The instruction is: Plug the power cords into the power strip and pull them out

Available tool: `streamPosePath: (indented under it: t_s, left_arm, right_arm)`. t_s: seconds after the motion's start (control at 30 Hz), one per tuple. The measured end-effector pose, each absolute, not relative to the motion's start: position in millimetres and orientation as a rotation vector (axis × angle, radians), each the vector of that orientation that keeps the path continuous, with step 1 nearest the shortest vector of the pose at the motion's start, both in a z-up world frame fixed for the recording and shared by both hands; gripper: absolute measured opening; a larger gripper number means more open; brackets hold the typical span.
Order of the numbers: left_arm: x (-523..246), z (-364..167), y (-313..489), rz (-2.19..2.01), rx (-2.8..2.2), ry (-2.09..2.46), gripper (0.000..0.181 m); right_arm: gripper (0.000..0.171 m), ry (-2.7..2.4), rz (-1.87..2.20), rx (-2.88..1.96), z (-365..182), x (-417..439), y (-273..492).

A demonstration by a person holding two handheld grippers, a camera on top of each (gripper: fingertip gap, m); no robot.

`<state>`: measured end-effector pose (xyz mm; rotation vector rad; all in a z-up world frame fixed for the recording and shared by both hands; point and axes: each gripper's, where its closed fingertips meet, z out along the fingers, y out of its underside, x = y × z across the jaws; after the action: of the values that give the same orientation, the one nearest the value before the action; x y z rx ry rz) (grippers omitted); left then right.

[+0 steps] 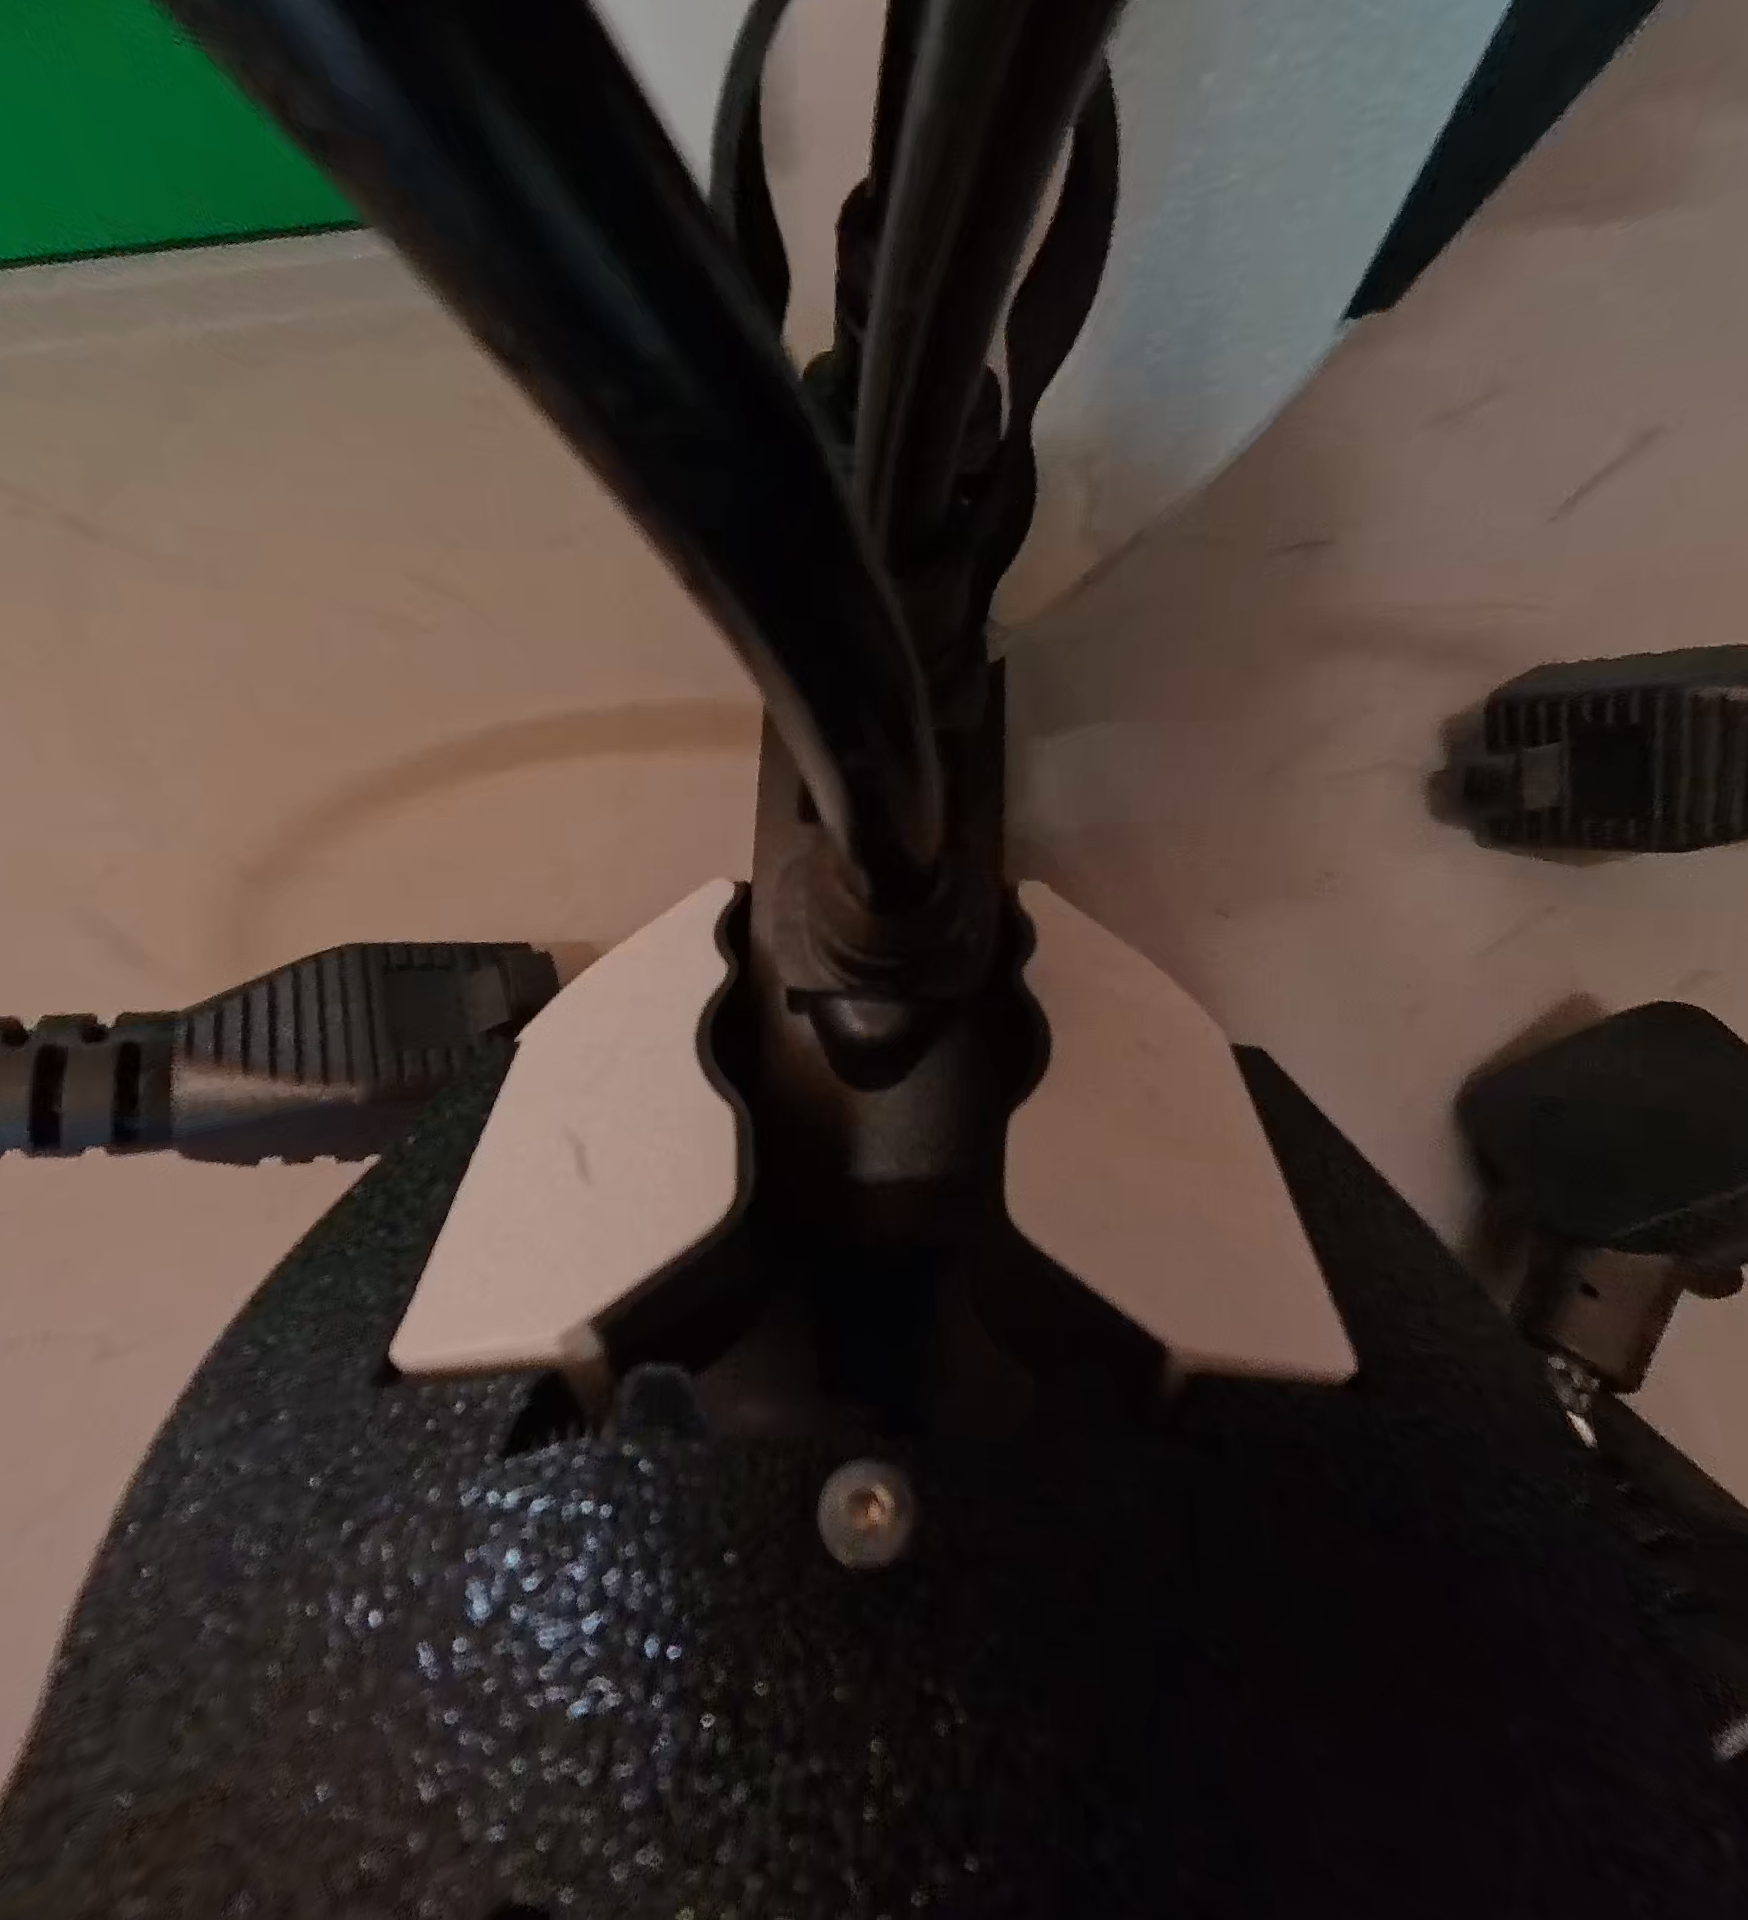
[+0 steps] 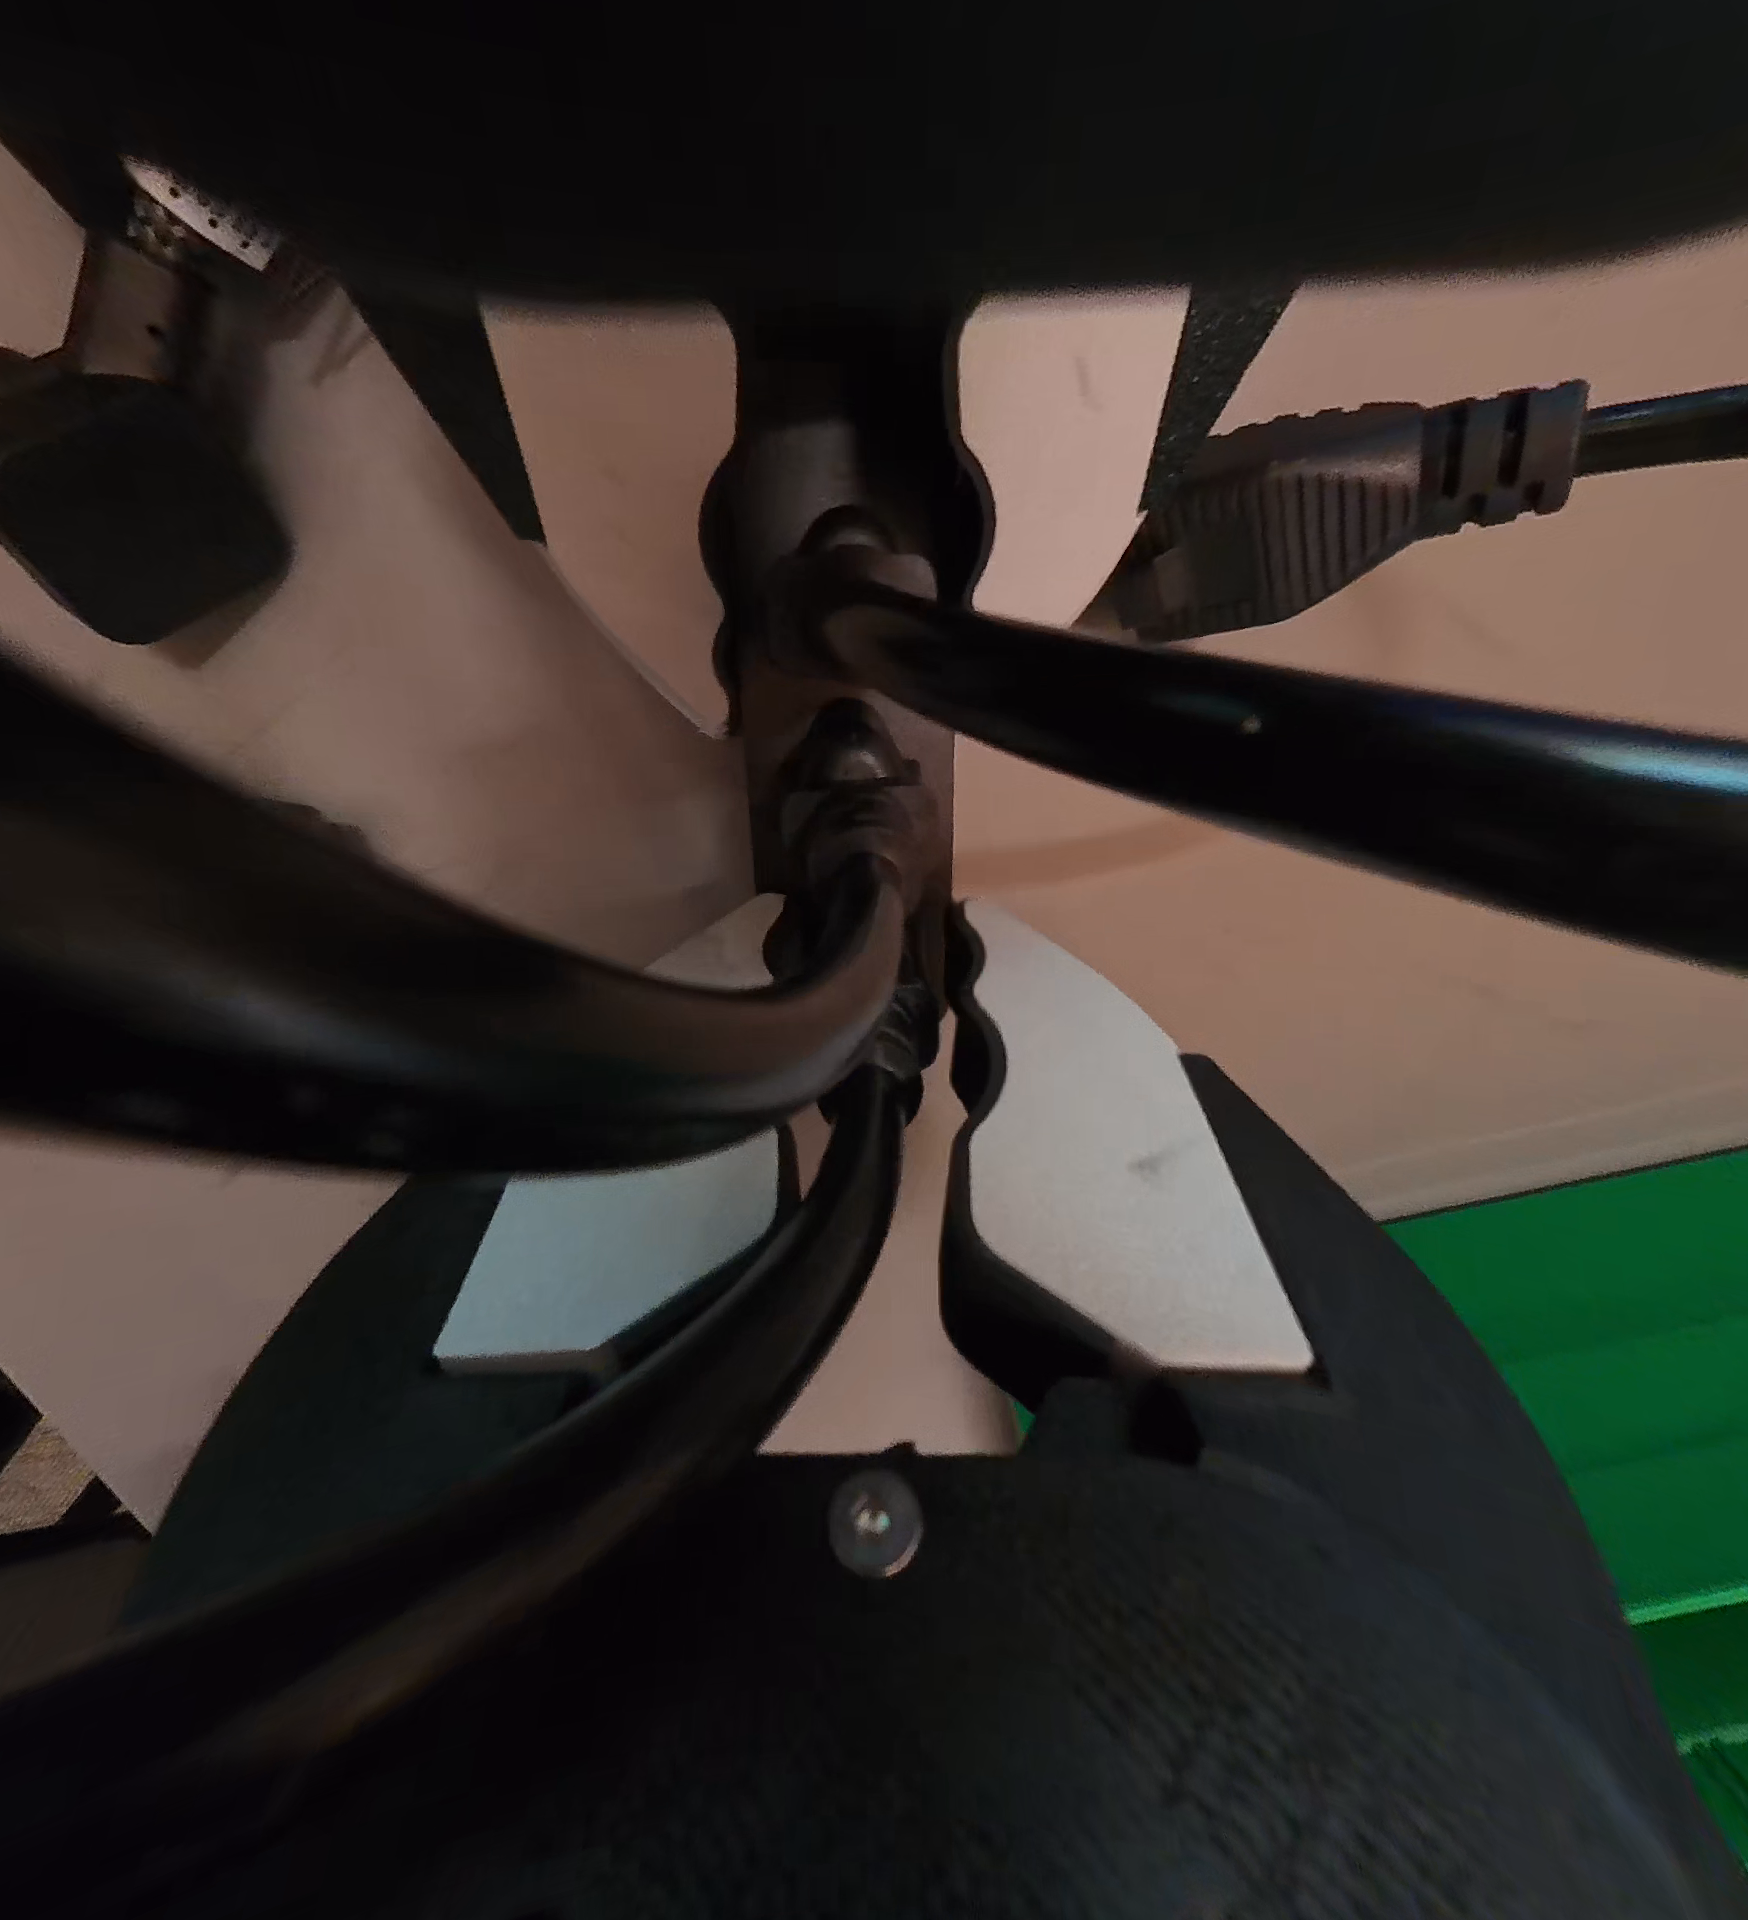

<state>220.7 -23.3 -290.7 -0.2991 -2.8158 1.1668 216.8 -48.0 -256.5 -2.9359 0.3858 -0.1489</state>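
Observation:
A dark narrow power strip [image 1: 880,1101] runs between my two grippers, which face each other over a pale pink table [image 1: 226,623]. My left gripper [image 1: 880,894] is shut on the strip's near end; it also shows at the top of the right wrist view [image 2: 839,665]. Several black plugs sit in the strip, and their thick cords [image 2: 1369,758] arch away. My right gripper [image 2: 854,920] is shut on a black plug [image 2: 901,1029] at the strip's other end, with its thin cords trailing down-left. One white finger [image 1: 1213,312] of it shows in the left wrist view.
Loose on the table are a ribbed black connector [image 1: 278,1049], also in the right wrist view [image 2: 1317,520], a second ribbed connector [image 1: 1628,748], and a black plug with metal prongs [image 1: 1659,1143] [image 2: 101,499]. A green surface [image 2: 1628,1403] lies beyond the table edge. The gap from one gripper's tips to the other's is roughly 5 centimeters.

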Motion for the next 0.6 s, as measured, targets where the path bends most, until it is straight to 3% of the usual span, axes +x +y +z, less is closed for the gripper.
streamPosePath:
  t_s: [0.2, 0.33, 0.43, 0.6]
  left_arm:
    - [220, -290, -24, 1.174, -0.301, -2.811, 0.045]
    - [221, -291, -24, 1.167, -0.294, -2.817, 0.044]
    - [221, -291, -24, 1.166, -0.295, -2.817, 0.044]
    - [221, -291, -24, 1.167, -0.295, -2.817, 0.044]
  right_arm:
    - [0.024, 0.358, -0.108, -2.956, -255, 214, -48]
    - [0.042, 0.381, -0.064, -2.980, -248, 217, -64]
    - [0.025, 0.409, 0.065, -2.903, -247, 208, -63]
    - [0.023, 0.328, -0.034, -2.889, -238, 209, -63]
